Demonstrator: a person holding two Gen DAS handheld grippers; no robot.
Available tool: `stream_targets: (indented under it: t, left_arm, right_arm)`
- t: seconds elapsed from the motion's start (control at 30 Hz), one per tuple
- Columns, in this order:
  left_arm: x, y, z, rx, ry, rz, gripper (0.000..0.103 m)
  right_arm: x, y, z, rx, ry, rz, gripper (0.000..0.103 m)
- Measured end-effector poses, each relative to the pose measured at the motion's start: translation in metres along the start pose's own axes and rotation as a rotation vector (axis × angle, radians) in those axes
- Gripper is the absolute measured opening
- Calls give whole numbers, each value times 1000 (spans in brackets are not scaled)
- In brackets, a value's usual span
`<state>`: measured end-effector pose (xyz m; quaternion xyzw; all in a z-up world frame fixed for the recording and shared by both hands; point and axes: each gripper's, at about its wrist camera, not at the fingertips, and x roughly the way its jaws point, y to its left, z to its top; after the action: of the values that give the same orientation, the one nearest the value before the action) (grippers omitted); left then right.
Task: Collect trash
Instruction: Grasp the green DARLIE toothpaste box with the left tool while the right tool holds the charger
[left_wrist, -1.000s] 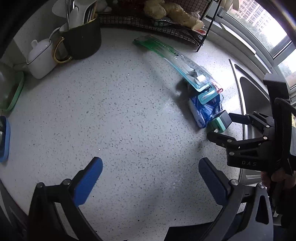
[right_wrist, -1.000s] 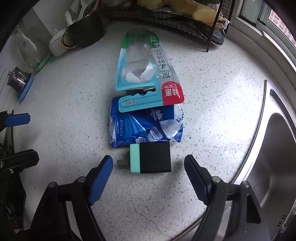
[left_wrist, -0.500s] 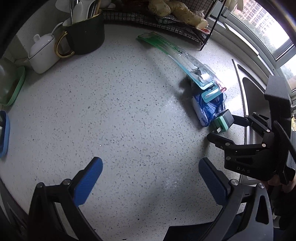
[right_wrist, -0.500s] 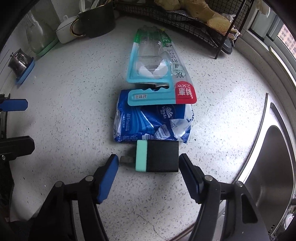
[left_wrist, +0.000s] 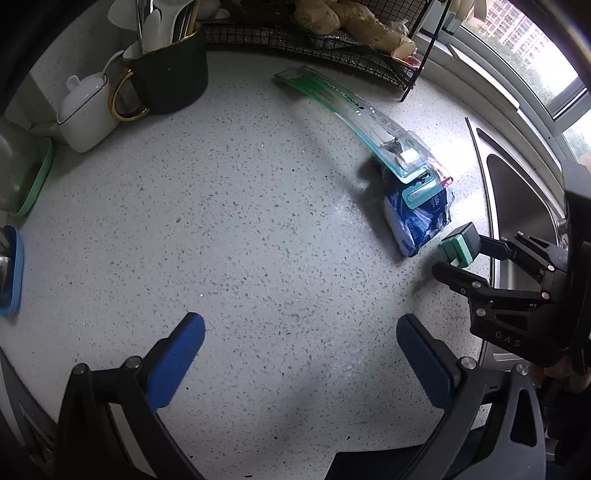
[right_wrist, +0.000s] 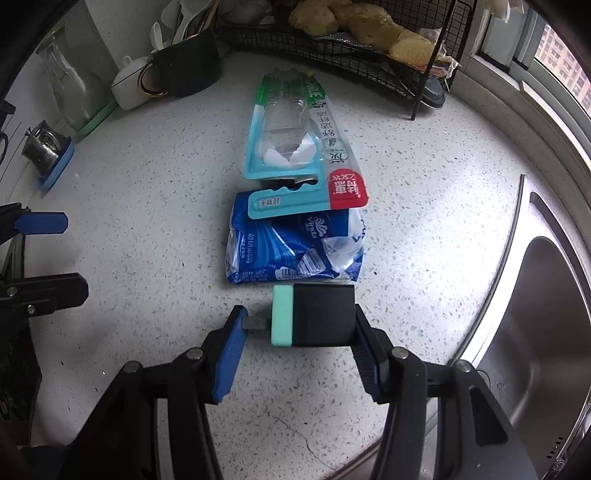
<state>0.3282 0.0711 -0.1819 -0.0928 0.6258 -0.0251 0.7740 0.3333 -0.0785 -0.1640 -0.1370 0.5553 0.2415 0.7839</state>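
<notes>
A black block with a mint-green end (right_wrist: 314, 320) lies on the speckled counter, with a small grey prong on its left. My right gripper (right_wrist: 299, 330) has closed around it, its pads touching the block and the prong; it also shows in the left wrist view (left_wrist: 458, 254). Just beyond lie a crumpled blue tissue wrapper (right_wrist: 295, 245) and a long teal toothbrush package (right_wrist: 299, 147), its near end resting on the wrapper. My left gripper (left_wrist: 299, 358) is open and empty over bare counter, left of the trash (left_wrist: 417, 218).
A steel sink (right_wrist: 546, 314) lies to the right. A black wire rack (right_wrist: 369, 48) with ginger stands at the back. A black utensil mug (left_wrist: 170, 74), a white pot (left_wrist: 86, 110) and coasters (left_wrist: 11, 273) line the left side.
My right gripper has moved forward and closed its fingers onto the black and mint block. My left gripper has stayed open and shifted only slightly.
</notes>
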Motion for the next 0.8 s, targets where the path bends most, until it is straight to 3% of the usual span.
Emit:
stream_targets:
  t: [0.1, 0.43, 0.8]
  left_arm:
    - [0, -5, 15, 1, -7, -15, 103]
    - [13, -13, 95, -131, -11, -184, 103]
    - [63, -37, 156, -151, 51, -116, 103]
  right_arm:
    - [-13, -8, -1, 24, -18, -13, 51]
    - [-45, -45, -22, 127, -47, -85, 52]
    - [-39, -74, -34, 235, -21, -130, 52]
